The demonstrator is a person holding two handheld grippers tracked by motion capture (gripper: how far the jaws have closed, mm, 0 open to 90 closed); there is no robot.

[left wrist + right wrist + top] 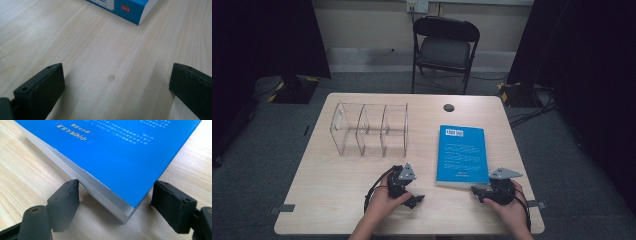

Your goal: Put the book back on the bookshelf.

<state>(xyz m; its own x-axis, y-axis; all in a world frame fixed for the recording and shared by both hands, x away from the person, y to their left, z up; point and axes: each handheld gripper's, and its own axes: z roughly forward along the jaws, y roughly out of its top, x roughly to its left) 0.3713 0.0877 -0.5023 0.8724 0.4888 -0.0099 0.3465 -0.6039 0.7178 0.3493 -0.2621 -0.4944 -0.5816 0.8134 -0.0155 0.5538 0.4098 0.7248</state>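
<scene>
- Plainly, at the left of the high view stands a clear acrylic rack (369, 129) with upright dividers, empty, on the pale wooden desk (332, 200).
- Lower centre, the left claw (408, 192) rests near the desk's front edge, jaws spread wide over bare wood; in the left gripper view the book's corner sits at the top of the frame, well apart from the jaws.
- Right of centre, the blue book (462, 154) lies flat on the desk, back cover up, barcode at its far end.
- Lower right, the right claw (480, 192) is at the book's near corner; in the right gripper view its jaws stand wide, straddling that corner (125, 212), not yet closed on it.
- Risk, as I judge it: a grip on just the corner may catch only the cover or a few pages, so the book fans open or slips.
- Pushing in low could also shove the book across the smooth desk rather than seat it between the jaws.
</scene>
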